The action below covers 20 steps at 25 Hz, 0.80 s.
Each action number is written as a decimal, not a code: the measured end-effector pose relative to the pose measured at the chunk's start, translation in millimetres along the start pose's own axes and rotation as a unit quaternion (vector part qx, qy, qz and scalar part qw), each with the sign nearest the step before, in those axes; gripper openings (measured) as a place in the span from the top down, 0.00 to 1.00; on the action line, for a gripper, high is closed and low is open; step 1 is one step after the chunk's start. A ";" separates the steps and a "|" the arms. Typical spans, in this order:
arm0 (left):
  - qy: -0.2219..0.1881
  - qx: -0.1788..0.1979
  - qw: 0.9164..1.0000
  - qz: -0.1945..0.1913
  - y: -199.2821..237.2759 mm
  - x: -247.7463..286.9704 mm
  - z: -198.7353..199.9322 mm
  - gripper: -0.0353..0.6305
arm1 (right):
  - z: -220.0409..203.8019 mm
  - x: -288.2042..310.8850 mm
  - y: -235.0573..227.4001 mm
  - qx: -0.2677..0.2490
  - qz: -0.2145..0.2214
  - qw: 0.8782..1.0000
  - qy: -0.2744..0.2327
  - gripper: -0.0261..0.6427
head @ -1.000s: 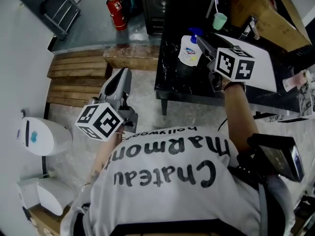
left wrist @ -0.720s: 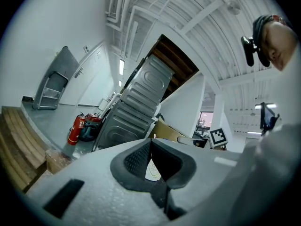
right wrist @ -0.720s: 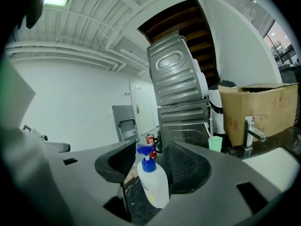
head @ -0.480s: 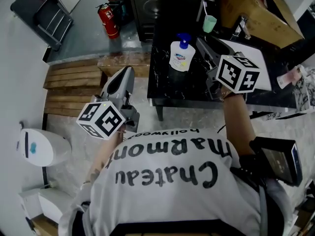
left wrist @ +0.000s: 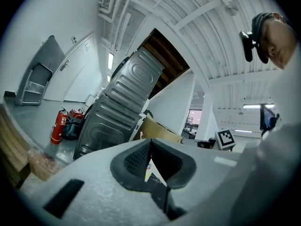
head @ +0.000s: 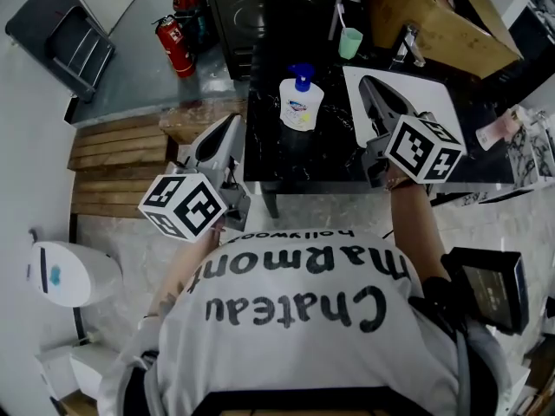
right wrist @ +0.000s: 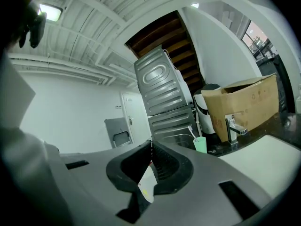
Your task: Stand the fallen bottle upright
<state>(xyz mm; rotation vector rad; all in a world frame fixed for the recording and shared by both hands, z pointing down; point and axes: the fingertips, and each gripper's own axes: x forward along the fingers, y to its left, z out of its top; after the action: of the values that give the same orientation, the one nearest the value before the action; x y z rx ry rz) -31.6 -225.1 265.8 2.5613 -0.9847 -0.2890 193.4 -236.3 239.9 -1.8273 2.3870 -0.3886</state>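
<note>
Well off to the left of the bottle, we spot a red fire extinguisher [head: 171,42] standing on the floor. Closer in, but short of the bottle and off the worktop's edge, we hold the left tool [head: 229,122]. In the left gripper view its jaws [left wrist: 149,141] are clenched tip to tip, with nothing caught between them.

Now the bottle [head: 300,107] itself: white body, blue pump on top, standing upright on the black worktop [head: 286,159], clear of both tools.

Just beyond the bottle and a little to its right sits a green cup [head: 349,42] with a toothbrush in it. To the bottle's right, apart from it, we have the right tool [head: 365,83] out over a white basin [head: 434,102]. In the right gripper view those jaws [right wrist: 151,143] are pressed together too, gripping nothing.

Further right of the bottle, a tap [head: 408,46] rises at the basin's far edge, and a cardboard box [head: 434,11] sits behind that.
</note>
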 end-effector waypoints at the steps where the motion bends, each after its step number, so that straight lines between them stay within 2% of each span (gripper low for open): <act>1: 0.002 0.000 1.000 -0.001 -1.6 2.5 -2.9 0.92 | -1.5 -3.8 -3.1 0.007 -0.001 1.000 -0.004 0.93; 5: 0.017 -0.004 1.000 -0.012 -11.4 12.9 -16.7 0.92 | -8.4 -16.4 -14.2 0.020 -0.007 1.000 -0.010 0.94; 9: 0.030 -0.004 0.999 -0.020 -20.5 21.5 -30.8 0.92 | -28.7 -23.0 -24.8 0.010 -0.019 1.000 0.018 0.94; 20: 0.065 -0.016 0.998 0.016 -29.7 21.5 -75.1 0.92 | -84.9 -43.0 -43.3 0.001 -0.012 0.995 0.097 0.94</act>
<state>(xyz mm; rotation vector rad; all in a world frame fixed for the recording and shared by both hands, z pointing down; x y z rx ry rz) 26.0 -198.8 320.3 2.4974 -0.9636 -0.1259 224.9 -194.1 330.2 -1.8986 2.4875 -0.5982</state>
